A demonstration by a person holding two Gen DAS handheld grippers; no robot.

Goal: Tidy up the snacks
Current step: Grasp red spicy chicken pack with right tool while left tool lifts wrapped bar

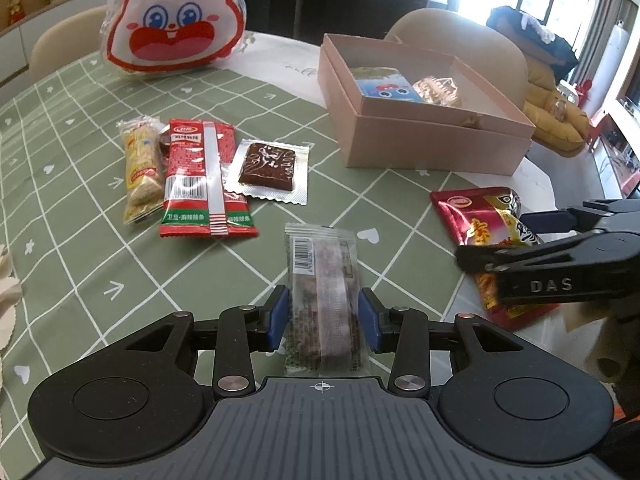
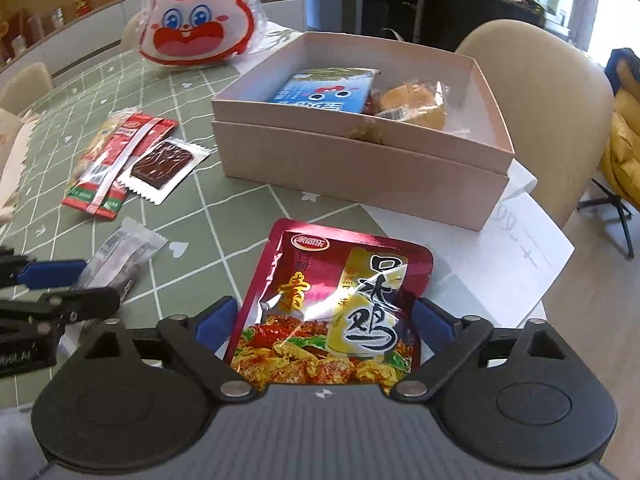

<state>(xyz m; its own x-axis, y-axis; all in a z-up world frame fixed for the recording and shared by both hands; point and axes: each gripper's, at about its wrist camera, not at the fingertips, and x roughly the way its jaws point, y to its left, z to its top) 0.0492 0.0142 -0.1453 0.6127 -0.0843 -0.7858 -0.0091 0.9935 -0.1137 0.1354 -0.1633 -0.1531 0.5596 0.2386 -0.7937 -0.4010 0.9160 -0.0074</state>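
My left gripper (image 1: 323, 316) has its blue pads on either side of a clear-wrapped dark snack bar (image 1: 322, 292) that lies on the green tablecloth; the pads look to touch its edges. My right gripper (image 2: 323, 322) straddles a red foil chicken snack pouch (image 2: 336, 308), with its pads at the pouch's sides. The pouch also shows in the left wrist view (image 1: 480, 216) under the right gripper's fingers. The pink box (image 2: 360, 176) stands behind, open, with a blue packet (image 2: 324, 92) and a wrapped cake (image 2: 412, 104) inside.
On the cloth at the left lie a red spicy-strip packet (image 1: 200, 180), a yellow cracker pack (image 1: 140, 168) and a brownie in clear wrap (image 1: 268, 168). A rabbit-face bag (image 1: 176, 16) stands at the back. White paper (image 2: 520, 248) lies under the box's corner. Chairs ring the table.
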